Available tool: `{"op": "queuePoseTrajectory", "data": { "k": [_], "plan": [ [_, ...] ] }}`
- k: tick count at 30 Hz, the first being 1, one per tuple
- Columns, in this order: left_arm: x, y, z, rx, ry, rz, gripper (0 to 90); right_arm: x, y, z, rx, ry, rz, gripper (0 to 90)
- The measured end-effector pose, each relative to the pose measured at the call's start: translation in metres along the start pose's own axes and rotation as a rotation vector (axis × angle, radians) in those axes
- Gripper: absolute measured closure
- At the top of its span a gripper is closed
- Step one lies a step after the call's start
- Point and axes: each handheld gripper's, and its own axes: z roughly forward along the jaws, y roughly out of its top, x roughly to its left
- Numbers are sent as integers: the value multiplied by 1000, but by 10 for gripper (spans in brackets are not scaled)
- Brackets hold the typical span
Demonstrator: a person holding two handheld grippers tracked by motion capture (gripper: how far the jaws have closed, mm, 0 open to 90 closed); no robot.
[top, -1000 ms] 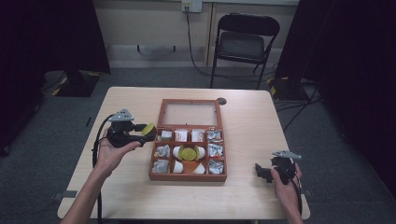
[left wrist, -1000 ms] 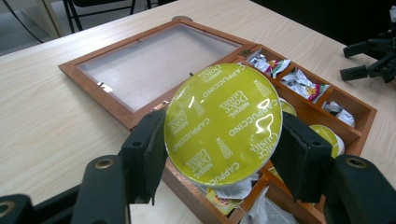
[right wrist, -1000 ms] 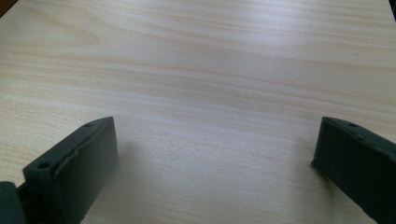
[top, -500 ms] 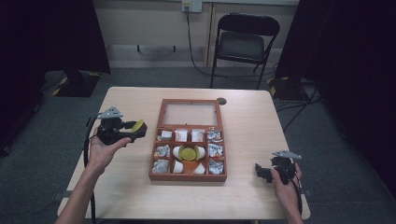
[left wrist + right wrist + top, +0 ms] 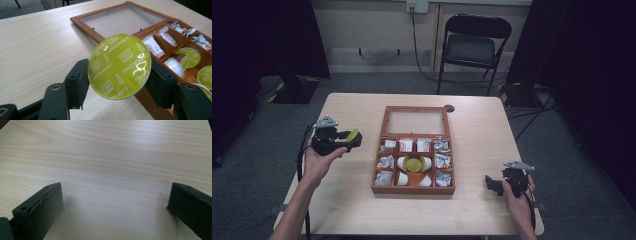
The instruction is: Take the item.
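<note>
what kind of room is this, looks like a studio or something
Probably a recording studio or lab: black curtains on both sides, a lone wooden table on grey carpet, a folding chair by the wall.

High view overlooks the table (image 5: 352, 210); both tongs views skim it closely.
</note>
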Motion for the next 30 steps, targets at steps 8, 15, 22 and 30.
{"op": "queuePoseTrajectory", "data": {
  "k": [8, 15, 22, 30],
  "plan": [
    [5, -8, 10, 33, 19, -7, 393, 0, 0, 0, 0, 0, 0, 0],
    [9, -16, 20, 67, 43, -19, 393, 0, 0, 0, 0, 0, -1, 0],
    [6, -21, 32, 104, 43, 4, 393, 0, 0, 0, 0, 0, 0, 0],
    [2, -27, 44, 146, 33, 20, 392, 0, 0, 0, 0, 0, 0, 0]
  ]
}}
